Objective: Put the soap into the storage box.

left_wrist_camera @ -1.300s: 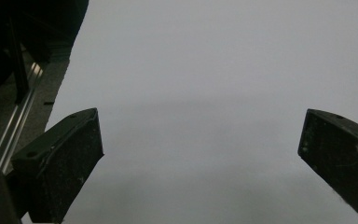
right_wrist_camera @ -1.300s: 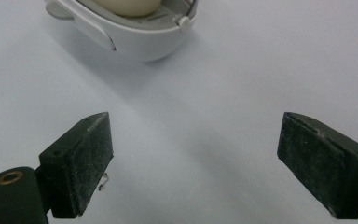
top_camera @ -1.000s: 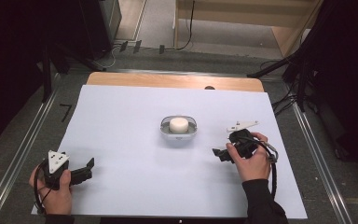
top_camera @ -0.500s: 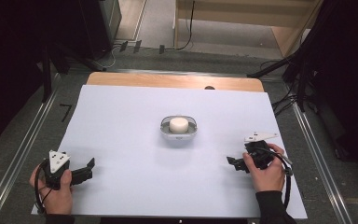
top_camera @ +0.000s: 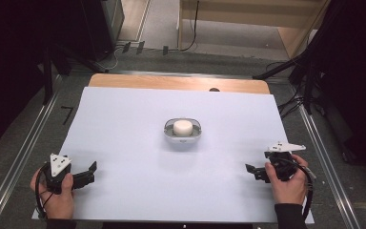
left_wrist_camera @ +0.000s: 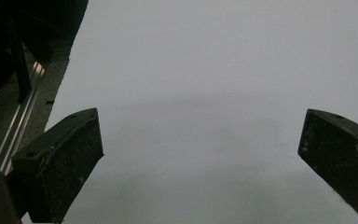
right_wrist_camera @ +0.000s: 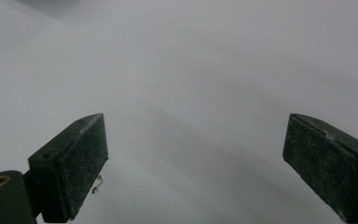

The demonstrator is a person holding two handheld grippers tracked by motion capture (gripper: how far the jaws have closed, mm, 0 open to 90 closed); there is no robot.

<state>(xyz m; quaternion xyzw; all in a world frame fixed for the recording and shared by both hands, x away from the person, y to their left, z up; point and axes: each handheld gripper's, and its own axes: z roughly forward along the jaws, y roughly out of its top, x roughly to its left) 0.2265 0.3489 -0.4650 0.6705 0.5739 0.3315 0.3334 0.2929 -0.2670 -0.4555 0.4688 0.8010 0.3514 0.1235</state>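
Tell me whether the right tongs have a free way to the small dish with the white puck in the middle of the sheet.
Probably yes. Bare white sheet lies between the right tongs and the dish, the jaws stand apart with nothing between them, and the left tongs sit far off.

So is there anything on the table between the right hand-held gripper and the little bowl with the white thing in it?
No. In the high view, only bare white sheet lies between the right hand-held gripper and the bowl.

Both tools low, jaws wide apart and empty.
Left tool (top_camera: 89, 172) sits by the surface's near left corner; right tool (top_camera: 253, 171) by the near right corner, each gripped in one hand.
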